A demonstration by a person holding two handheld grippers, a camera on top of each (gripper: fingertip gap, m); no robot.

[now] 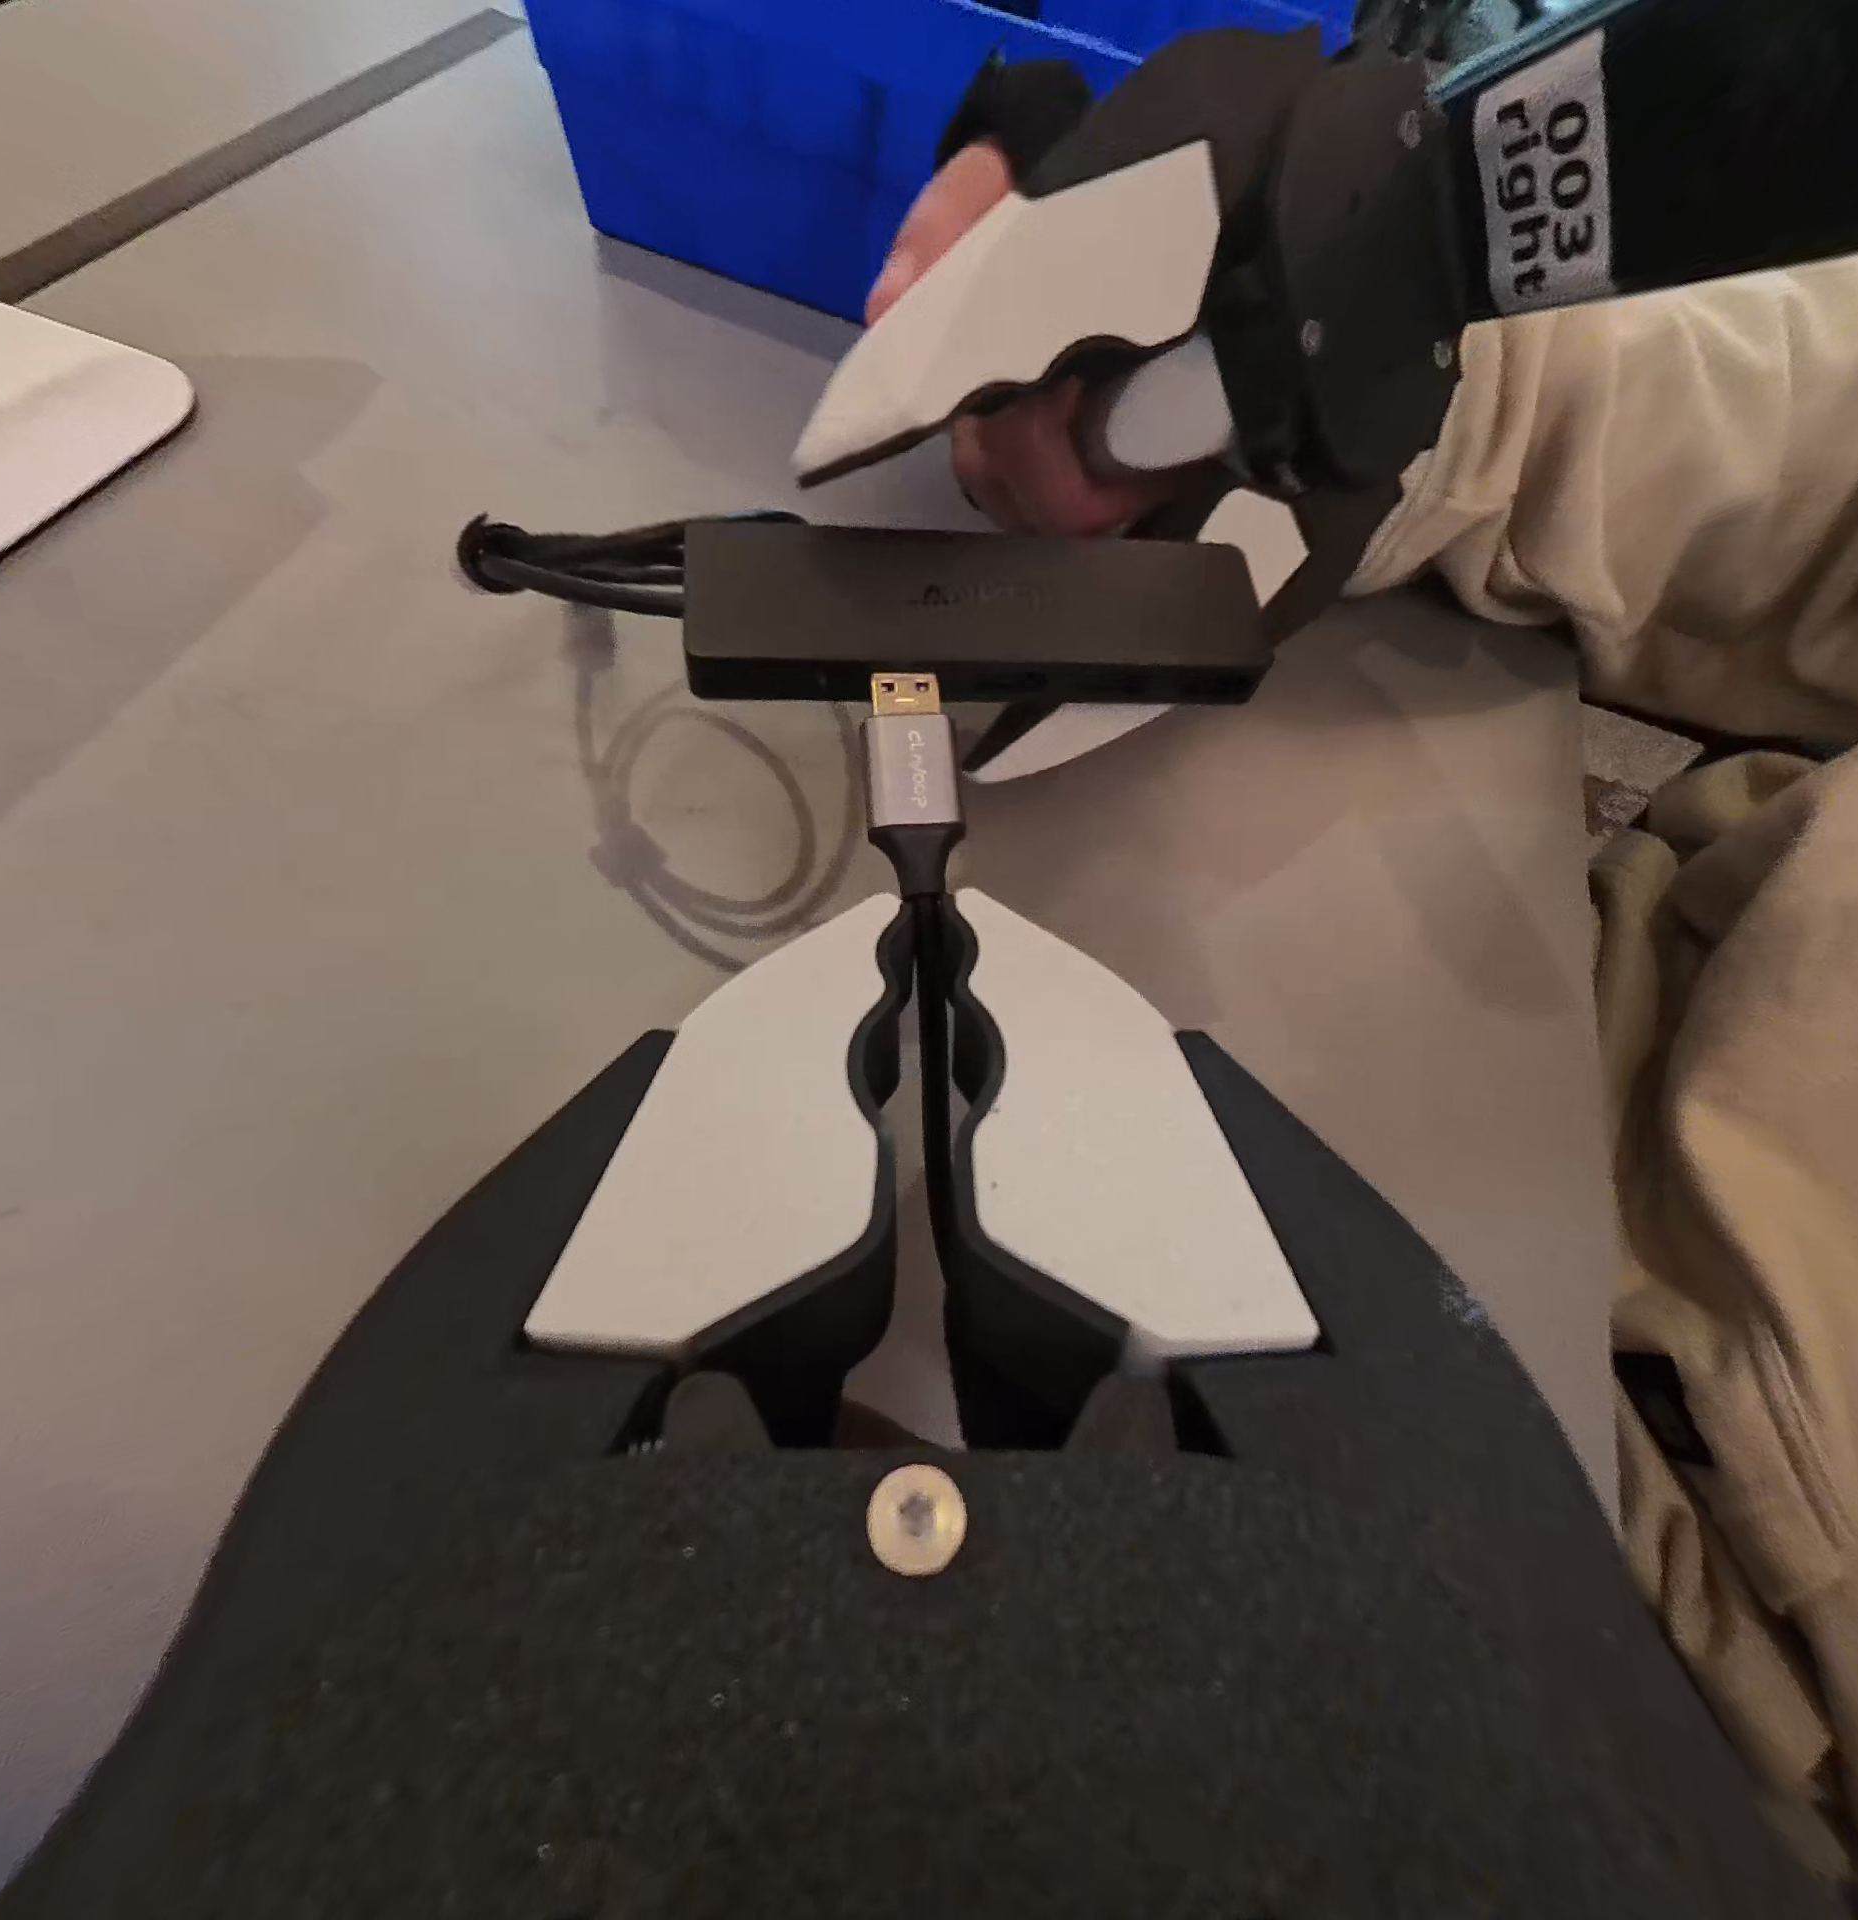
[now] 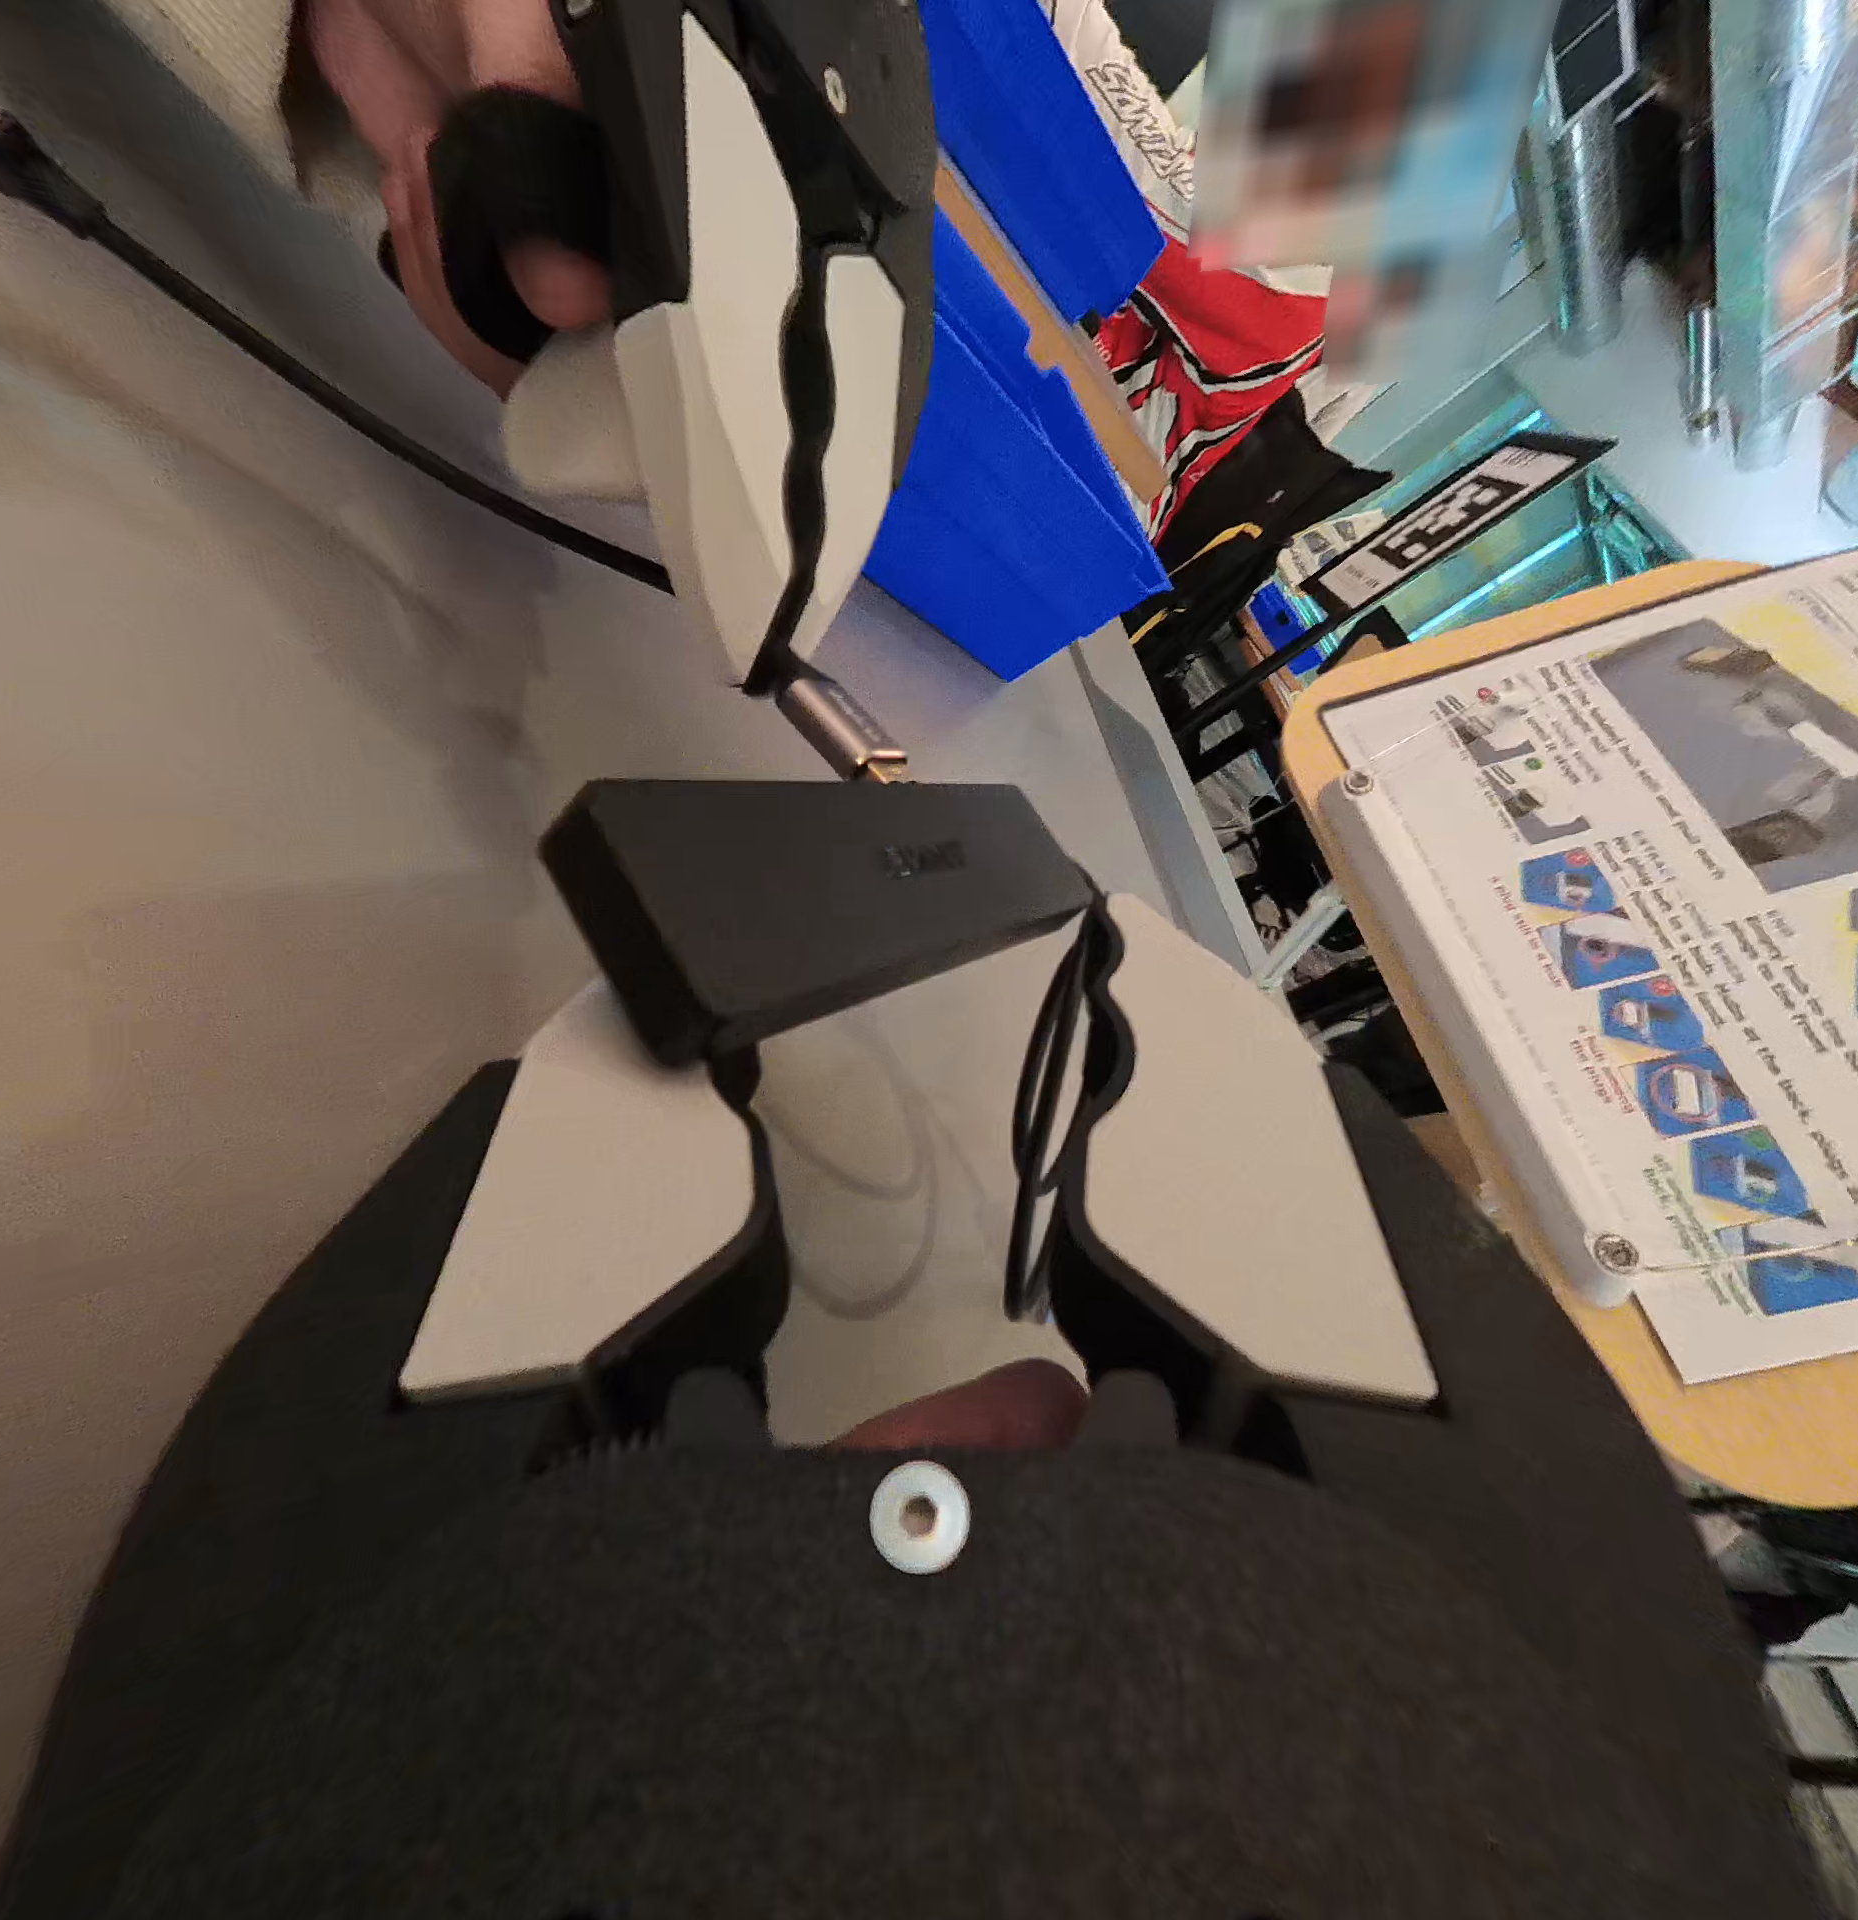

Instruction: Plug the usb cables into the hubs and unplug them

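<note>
**Plug tip at the hub's port, both tongs clamped**

While the left tongs (image 1: pixel 927 914) pinch the black cable (image 1: pixel 930 1039) just behind its grey-sleeved USB plug (image 1: pixel 912 769), the gold tip touches a port on the black hub (image 1: pixel 966 613), held above the bench (image 1: pixel 281 831). The right tongs (image 2: pixel 904 997) clamp the hub's end. The hub looks light, rigid and smooth, so it may slip sideways under push. The cable is limp; gripping the stiff sleeve itself would likely steer better.
</note>
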